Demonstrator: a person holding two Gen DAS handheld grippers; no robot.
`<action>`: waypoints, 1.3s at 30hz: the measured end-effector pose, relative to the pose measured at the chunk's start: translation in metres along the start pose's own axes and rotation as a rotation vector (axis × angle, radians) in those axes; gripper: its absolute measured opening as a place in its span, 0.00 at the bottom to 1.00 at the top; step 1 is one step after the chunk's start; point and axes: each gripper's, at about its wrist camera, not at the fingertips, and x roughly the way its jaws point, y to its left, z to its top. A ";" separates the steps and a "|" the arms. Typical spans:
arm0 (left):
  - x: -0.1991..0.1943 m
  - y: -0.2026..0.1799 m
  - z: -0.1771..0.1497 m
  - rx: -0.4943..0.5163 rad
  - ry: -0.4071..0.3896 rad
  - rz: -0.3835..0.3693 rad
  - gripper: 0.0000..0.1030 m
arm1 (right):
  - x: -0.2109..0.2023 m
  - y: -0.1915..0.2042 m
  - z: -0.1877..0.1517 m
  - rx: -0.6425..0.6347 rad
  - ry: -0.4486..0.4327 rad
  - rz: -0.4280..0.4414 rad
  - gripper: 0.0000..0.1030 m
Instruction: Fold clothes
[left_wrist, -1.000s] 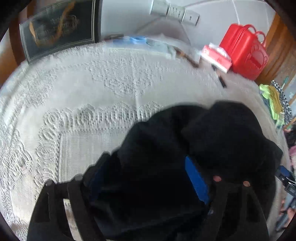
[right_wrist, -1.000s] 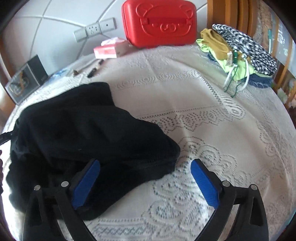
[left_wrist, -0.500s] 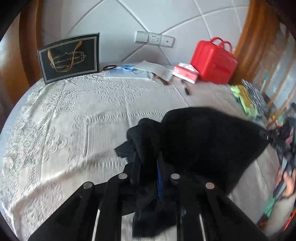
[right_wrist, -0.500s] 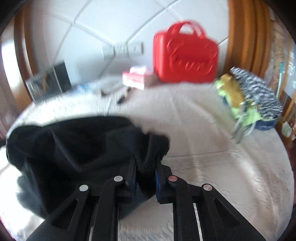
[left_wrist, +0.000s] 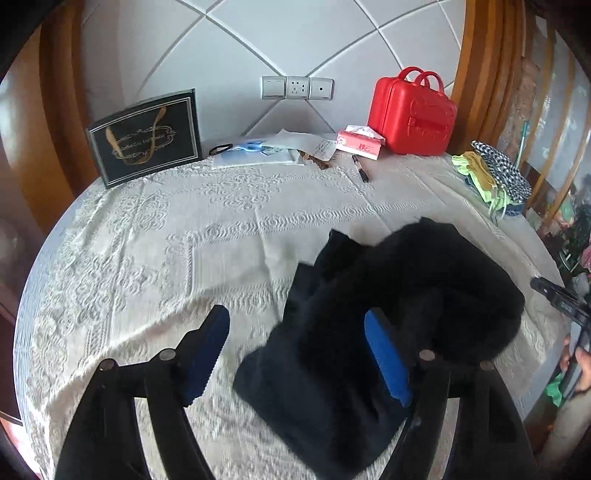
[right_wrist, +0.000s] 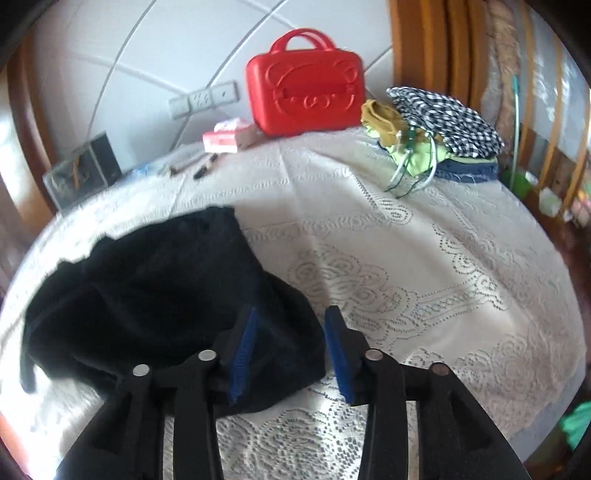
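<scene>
Left gripper hangs over the lace tablecloth with its jaws spread wide and nothing between the blue pads — the right-hand pad sits in front of the black garment, the left-hand one over bare cloth. The garment lies in a rumpled heap on the near middle of the table. Along the far edge: a black gift bag, papers, a pen, a tissue box, a red case and, at the far right, a stack of folded clothes.

Right gripper next — jaws partly parted, and no fabric is pinched that I can see. Its left pad overlaps the garment's near right edge; the right pad sits over bare tablecloth.
</scene>
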 end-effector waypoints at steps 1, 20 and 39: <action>0.012 0.002 0.008 -0.002 0.009 0.007 0.73 | 0.001 -0.001 0.002 0.006 0.000 0.000 0.54; 0.200 -0.042 0.050 0.129 0.221 -0.026 0.61 | 0.151 0.049 0.086 -0.045 0.183 0.084 0.68; 0.096 0.122 0.178 -0.145 -0.072 0.284 0.11 | 0.134 0.187 0.213 -0.342 -0.094 0.049 0.08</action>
